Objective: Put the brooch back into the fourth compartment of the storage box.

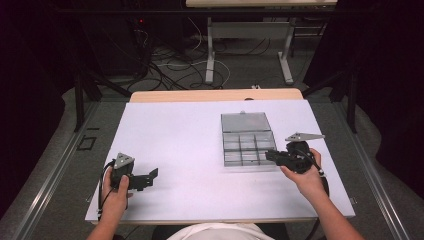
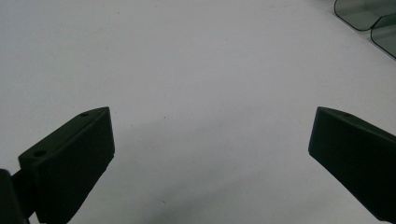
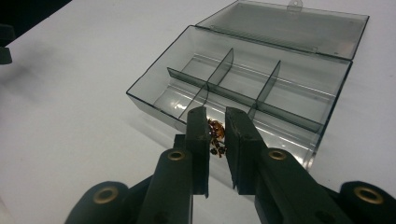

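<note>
The clear smoky-grey plastic compartment box [image 1: 248,148] sits on the right half of my white table top [image 1: 190,145], its hinged lid [image 1: 245,121] thrown flat open on the far side. In the right gripper view I see the box [image 3: 261,88] split by thin dividers into small cells, with the lid [image 3: 289,28] lying beyond. A small tangle of brown and dark bits [image 3: 216,137] lies in the near cell, right behind my jaw tips; whether the jaws actually pinch it or it just rests on the box floor, I cannot tell.

My right gripper [image 1: 270,155] lies at the box's near right corner, pointing left across the front edge, with the hand [image 1: 305,172] behind it. Its jaws [image 3: 217,135] are drawn close together, with only a narrow slot left between the pads.

Nothing stands between that gripper and the box; the table around it is bare white.

Well away on the left, my left gripper [image 1: 150,176] rests low near the table's front edge, held by the left hand [image 1: 117,192]. Its jaws stand wide apart over bare table [image 2: 201,93], holding nothing. A corner of the box [image 2: 369,18] peeps in at the top right.
</note>
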`<state>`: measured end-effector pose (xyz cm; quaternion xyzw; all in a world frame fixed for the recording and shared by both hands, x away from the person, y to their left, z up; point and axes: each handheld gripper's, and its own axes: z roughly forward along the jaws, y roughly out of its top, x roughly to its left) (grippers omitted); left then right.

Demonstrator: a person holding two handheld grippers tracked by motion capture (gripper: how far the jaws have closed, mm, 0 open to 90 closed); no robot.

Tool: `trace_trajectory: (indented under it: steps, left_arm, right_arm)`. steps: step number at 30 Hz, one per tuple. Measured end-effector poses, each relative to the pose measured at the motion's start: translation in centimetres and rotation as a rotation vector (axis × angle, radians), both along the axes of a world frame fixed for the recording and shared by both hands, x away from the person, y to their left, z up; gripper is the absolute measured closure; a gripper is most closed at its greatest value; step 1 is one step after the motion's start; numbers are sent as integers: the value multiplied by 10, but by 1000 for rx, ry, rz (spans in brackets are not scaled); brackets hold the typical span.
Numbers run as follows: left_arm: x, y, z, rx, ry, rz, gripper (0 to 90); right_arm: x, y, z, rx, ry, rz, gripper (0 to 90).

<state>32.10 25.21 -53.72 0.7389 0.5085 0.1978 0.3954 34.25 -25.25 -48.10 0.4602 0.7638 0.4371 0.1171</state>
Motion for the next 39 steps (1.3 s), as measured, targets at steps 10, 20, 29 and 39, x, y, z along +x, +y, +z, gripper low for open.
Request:
trace_trajectory:
  steps: [10, 20, 29, 39]
  left_arm:
    - [0, 2, 1, -7, -3, 11, 5]
    - [0, 4, 1, -16, -6, 25, 5]
    - [0, 5, 1, -18, -3, 32, 5]
    - [1, 5, 1, -18, 1, 30, 5]
  right_arm:
    - [9, 14, 0, -1, 6, 29, 806]
    - [18, 25, -1, 3, 14, 44, 806]
    - [25, 35, -3, 0, 12, 56, 806]
    - [33, 45, -4, -6, 19, 63, 806]
